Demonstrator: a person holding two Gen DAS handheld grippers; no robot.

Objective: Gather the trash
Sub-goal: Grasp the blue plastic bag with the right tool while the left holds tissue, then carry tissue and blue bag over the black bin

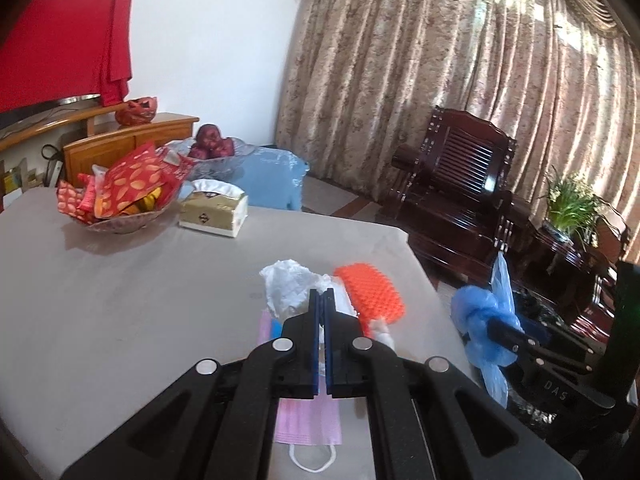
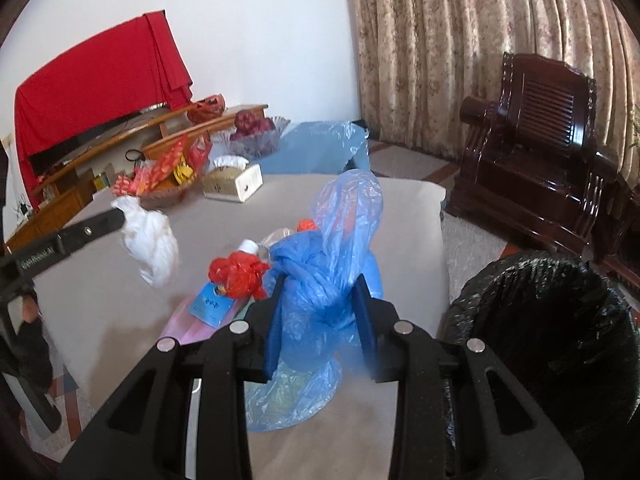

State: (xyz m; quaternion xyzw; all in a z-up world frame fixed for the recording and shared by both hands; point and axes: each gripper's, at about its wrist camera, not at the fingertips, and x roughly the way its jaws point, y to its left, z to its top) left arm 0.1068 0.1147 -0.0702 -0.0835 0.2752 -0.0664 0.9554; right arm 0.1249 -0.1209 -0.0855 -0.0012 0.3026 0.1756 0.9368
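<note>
Left gripper: our left gripper (image 1: 322,294) has its blue pads pinched nearly together on a crumpled white tissue (image 2: 150,242); the right wrist view shows the tissue hanging from the tips, lifted clear of the table (image 1: 120,300).
Right gripper: our right gripper (image 2: 322,312) is held fairly wide yet pressing both sides of a crumpled blue plastic bag (image 2: 328,276), whose loose tail trails down onto the table.
Trash left on the table: a pink face mask (image 1: 310,420), an orange mesh pad (image 1: 374,294), a red plastic wad (image 2: 238,274), a small blue card (image 2: 210,304) and a clear bottle (image 2: 256,248) with a white cap lie clustered near the front right corner.
Bin: the black-lined trash bin (image 2: 540,328) stands just off the table's right edge, mouth open toward us.
Step in hand, as we judge it: carry both loads to the bin. We should lift the blue bag until its tail clears the table edge, so it drags nothing along.
Release: we open each claw only once over the bin mouth; light tissue and film drift.
Edges: the table corner sits between pile and bin; we go over it.
Open room: the near left tabletop looks free; the snack bowl (image 1: 116,196) and tissue box (image 1: 214,212) stand well apart at the far side.
</note>
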